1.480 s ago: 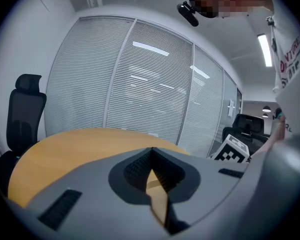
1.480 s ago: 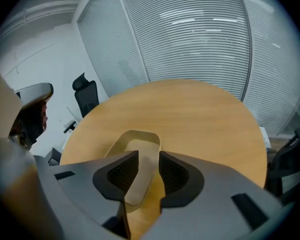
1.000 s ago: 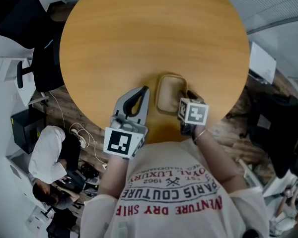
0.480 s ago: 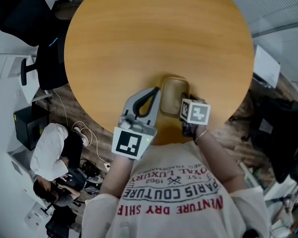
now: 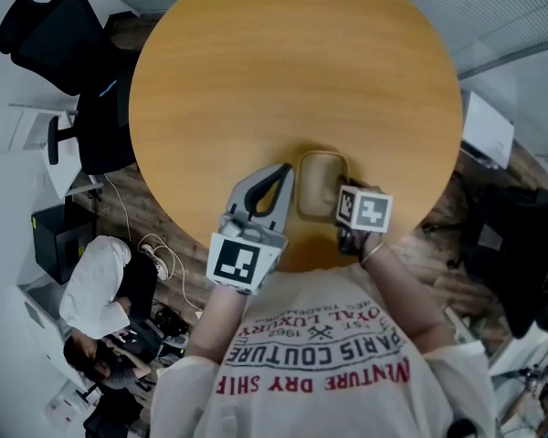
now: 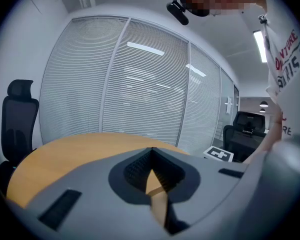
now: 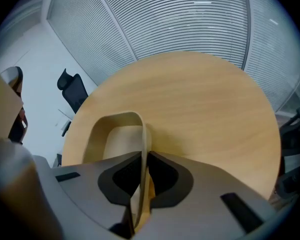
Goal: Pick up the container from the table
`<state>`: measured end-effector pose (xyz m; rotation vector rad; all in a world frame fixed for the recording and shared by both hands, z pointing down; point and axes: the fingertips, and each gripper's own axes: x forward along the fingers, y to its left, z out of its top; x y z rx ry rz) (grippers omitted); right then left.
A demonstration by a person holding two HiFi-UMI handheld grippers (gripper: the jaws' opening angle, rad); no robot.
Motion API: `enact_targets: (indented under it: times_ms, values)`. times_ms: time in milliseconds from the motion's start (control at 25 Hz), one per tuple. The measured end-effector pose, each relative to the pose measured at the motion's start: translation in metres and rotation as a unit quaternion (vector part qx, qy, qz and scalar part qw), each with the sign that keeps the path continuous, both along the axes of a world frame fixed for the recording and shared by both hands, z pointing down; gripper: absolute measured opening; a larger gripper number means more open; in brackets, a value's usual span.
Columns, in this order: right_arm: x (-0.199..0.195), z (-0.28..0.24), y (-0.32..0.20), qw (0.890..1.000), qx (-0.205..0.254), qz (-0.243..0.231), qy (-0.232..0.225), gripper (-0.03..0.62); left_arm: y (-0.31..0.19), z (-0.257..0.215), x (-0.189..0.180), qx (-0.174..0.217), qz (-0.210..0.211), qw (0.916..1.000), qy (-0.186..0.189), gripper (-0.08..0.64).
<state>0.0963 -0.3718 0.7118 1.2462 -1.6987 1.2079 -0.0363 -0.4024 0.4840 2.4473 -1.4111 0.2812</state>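
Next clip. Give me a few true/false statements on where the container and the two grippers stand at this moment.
1. The container sits on a round wooden table. True.
2. The left gripper holds the container. False: its fingers are together on nothing, beside the container.
3. The container's wall stands between the fingers of the right gripper. True; the fingers are closing on it.
4. The container is full. False: nothing shows inside it.
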Motion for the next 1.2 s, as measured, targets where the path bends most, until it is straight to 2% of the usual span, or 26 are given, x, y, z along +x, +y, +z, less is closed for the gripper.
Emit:
enact_targets:
  times_ms: [320, 520, 640, 800, 1040, 1200]
  values:
    - [-0.014, -0.060, -0.011, 0.997, 0.069, -0.023, -0.031, 0.021, 0.002, -0.014, -0.019, 0.012, -0.021, 0.9997, -0.008, 0.002]
    - [-0.025, -0.122, -0.022, 0.984, 0.162, -0.036, -0.061, 0.021, 0.013, -0.019, -0.029, 0.015, -0.019, 0.9994, -0.025, 0.001]
    - [-0.032, -0.167, -0.030, 0.966, 0.242, -0.058, -0.071, 0.021, 0.018, -0.026, -0.034, 0.023, -0.025, 0.9992, -0.022, 0.000]
    - [-0.037, -0.221, -0.033, 0.933, 0.343, -0.092, -0.058, 0.021, 0.025, -0.036, -0.036, 0.045, -0.023, 0.9984, -0.026, 0.002]
    - [-0.049, -0.279, -0.026, 0.892, 0.435, -0.114, -0.050, 0.021, 0.030, -0.063, -0.049, 0.073, -0.031, 0.9966, -0.024, 0.001]
    - [-0.052, -0.316, -0.029, 0.865, 0.486, -0.110, -0.061, 0.021, 0.027, -0.086, -0.060, 0.100, -0.041, 0.9938, -0.026, 0.002]
